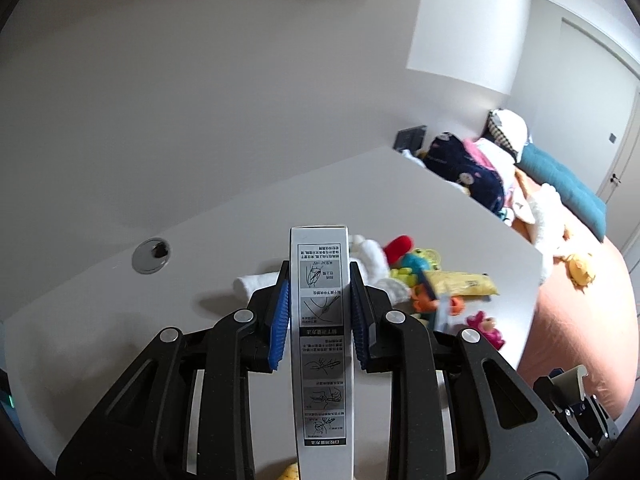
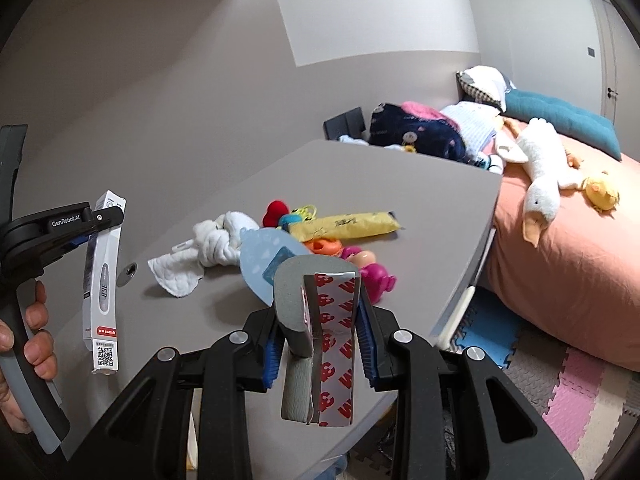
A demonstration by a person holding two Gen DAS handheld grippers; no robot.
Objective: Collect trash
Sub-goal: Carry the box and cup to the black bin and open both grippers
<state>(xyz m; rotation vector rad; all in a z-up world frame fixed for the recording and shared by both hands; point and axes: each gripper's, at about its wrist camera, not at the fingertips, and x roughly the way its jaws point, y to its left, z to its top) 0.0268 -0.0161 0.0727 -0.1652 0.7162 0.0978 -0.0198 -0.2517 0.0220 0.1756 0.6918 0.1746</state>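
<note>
— How far along is the clear-up?
— Partway, I'd judge: the grey desk (image 2: 360, 168) holds a yellow packet (image 2: 344, 225) among toys

— And the tools?
— Left gripper (image 1: 319, 304) is clamped on a thermometer box (image 1: 322, 320), right gripper (image 2: 318, 332) pinches a grey adhesive pad (image 2: 308, 320); both are held above the desk, no bin in view

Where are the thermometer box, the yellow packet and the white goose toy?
thermometer box (image 2: 103, 280): right wrist view, printed front face.
yellow packet (image 2: 344, 225): right wrist view, middle of wrapper.
white goose toy (image 2: 538, 164): right wrist view, its body.
</note>
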